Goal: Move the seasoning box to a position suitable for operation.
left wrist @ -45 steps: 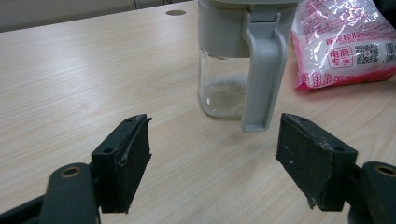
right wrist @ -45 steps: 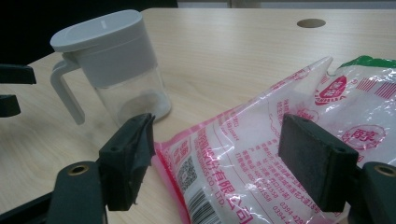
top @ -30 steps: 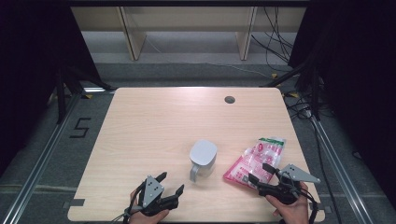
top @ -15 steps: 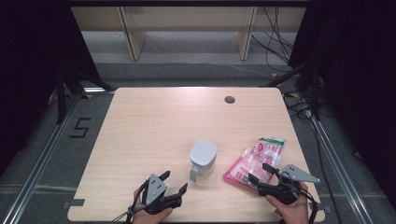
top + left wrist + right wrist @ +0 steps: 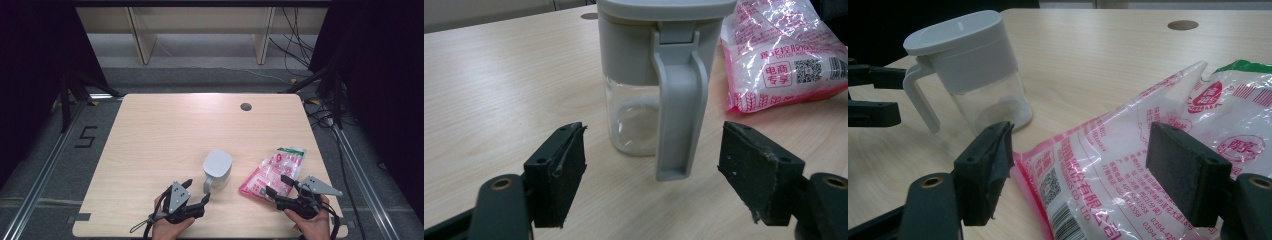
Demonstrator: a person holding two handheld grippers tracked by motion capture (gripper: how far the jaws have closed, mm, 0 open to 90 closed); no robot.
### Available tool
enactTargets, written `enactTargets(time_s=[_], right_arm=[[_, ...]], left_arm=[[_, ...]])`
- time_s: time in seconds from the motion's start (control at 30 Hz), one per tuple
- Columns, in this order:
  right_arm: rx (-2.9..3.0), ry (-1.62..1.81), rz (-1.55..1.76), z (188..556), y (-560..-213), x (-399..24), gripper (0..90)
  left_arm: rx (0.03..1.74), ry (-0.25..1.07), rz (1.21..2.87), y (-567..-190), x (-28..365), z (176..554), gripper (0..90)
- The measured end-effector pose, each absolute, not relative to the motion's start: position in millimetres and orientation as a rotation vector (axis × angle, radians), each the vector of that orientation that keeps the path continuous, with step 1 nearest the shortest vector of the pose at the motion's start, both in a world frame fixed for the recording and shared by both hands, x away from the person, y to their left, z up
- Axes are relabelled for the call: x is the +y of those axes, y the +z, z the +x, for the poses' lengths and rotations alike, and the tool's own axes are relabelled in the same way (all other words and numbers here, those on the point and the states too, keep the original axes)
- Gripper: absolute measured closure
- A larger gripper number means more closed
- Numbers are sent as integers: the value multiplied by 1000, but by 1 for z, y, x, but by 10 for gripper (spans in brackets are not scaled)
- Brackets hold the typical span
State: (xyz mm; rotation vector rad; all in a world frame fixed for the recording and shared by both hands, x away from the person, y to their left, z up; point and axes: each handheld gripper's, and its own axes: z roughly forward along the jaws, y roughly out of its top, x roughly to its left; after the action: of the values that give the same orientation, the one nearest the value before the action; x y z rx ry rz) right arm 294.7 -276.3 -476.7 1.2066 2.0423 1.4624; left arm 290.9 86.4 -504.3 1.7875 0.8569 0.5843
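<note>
Left gripper view, left hand-held gripper (image 5: 651,165) wide open, jug handle (image 5: 674,105) between

1. Lab-type recording bay, not a home or a kitchen.
2. Black curtains (image 5: 30,75) hang on both sides, well beyond the fingers.
3. Aluminium rails (image 5: 42,175) run along the floor around the table (image 5: 165,135), with a "5" marker (image 5: 86,136) taped down left of it.
4. Loose cables (image 5: 300,30) lie on the grey floor past the far edge.
5. The tabletop has a cable grommet hole (image 5: 245,106), office-desk style.
</note>
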Motion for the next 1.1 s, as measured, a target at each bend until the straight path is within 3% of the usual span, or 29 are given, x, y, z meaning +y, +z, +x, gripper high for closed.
enactTargets(time_s=[0.73,1.0,1.1], right_arm=[[2037,1449,1207,295,-477,-276,276],[2036,1459,1202,295,-477,-276,276],[2041,1464,1207,295,-477,-276,276]], left_arm=[[830,574,1814,-503,66,307,347],[782,620,1829,-505,67,308,612],[780,651,1856,-503,71,309,620]])
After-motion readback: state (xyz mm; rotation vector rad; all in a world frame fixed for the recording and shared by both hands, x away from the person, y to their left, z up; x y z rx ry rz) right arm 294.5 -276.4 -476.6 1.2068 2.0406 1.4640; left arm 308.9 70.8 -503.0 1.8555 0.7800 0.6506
